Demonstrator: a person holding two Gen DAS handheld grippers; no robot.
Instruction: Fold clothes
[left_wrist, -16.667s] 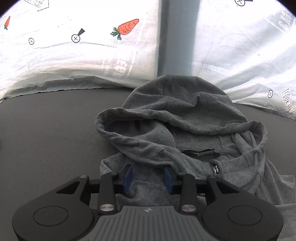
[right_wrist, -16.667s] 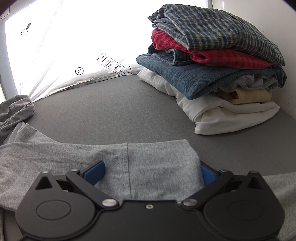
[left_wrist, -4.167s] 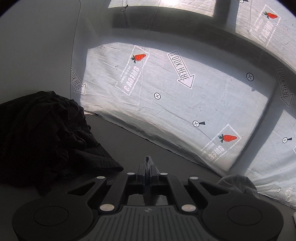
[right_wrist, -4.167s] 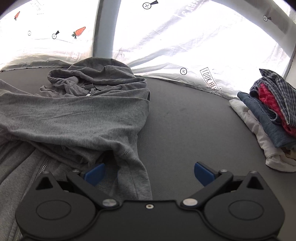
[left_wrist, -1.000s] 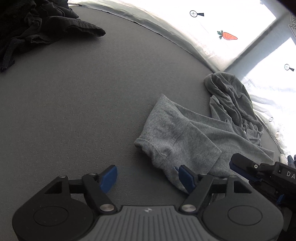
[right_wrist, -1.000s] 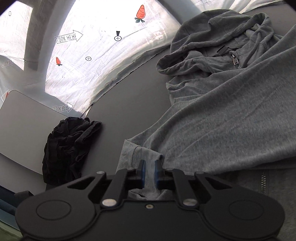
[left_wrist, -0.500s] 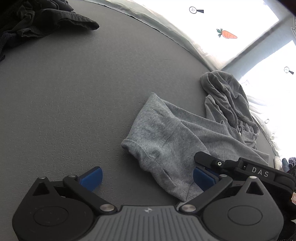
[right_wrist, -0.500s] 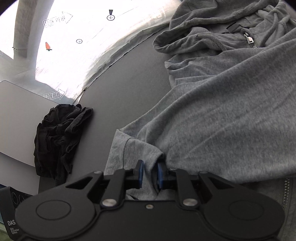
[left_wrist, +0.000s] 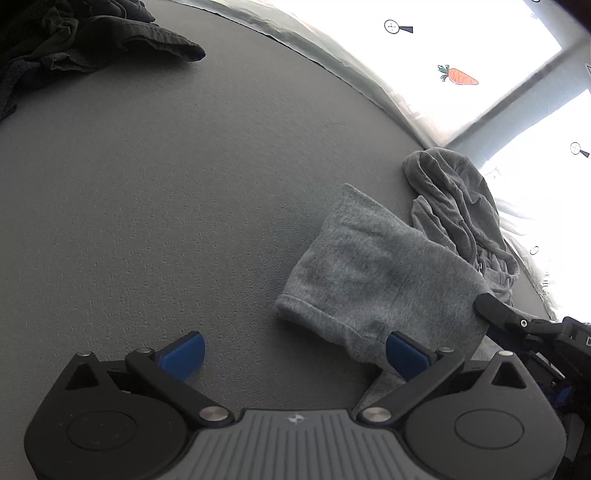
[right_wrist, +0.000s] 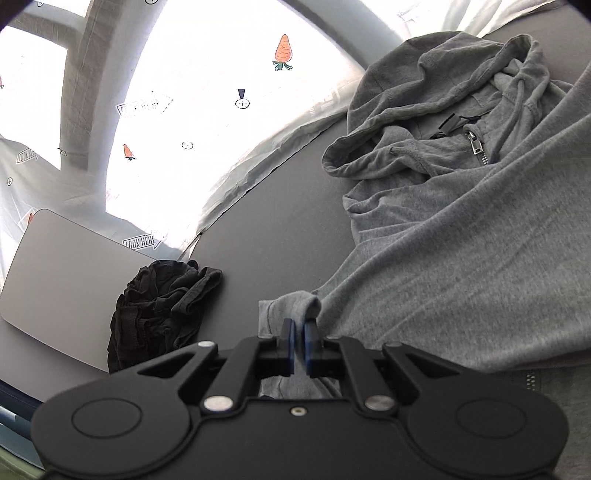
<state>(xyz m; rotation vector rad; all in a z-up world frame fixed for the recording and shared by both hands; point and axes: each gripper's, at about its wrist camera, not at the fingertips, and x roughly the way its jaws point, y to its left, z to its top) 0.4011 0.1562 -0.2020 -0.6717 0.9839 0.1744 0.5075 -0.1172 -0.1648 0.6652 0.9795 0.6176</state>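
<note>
Pinching the cuff of a grey fleece hoodie

Clamping its two blue pads almost together, the right tool (right_wrist: 298, 341) grips a small raised fold of the hoodie's sleeve cuff (right_wrist: 291, 308); the knit bunches into a soft peak just above the pads, and the ribbed cuff end hangs limp below them. The left tool (left_wrist: 293, 349) stands spread wide with nothing clenched. Its left pad hovers over bare counter, and its right pad sits at the hem of that same cuff, though contact cannot be judged.

The grey hoodie (right_wrist: 461, 236) lies on the dark grey counter (left_wrist: 166, 192), whose surface shows a fine pebbled grain. The sleeve is a broad, flattened tube of heathered, slightly fuzzy jersey with a stitched hem. It runs from the cuff back across the hoodie's body in long shallow wrinkles.

Beyond the sleeve, the hood (right_wrist: 436, 96) sits crumpled in rounded folds, its seamed edge curling open. At its throat there is a metal zipper pull (right_wrist: 476, 147), with a drawcord looping beside it.

Left of the hoodie, well apart from it, a black garment (right_wrist: 159, 310) is heaped in tight, matte creases. A smooth pale panel (right_wrist: 62, 273) with rounded corners lies just past that heap. Farthest from the hoodie, a thin white sheet (right_wrist: 207, 122) printed with carrots, arrows and small target marks glows with backlight.
</note>
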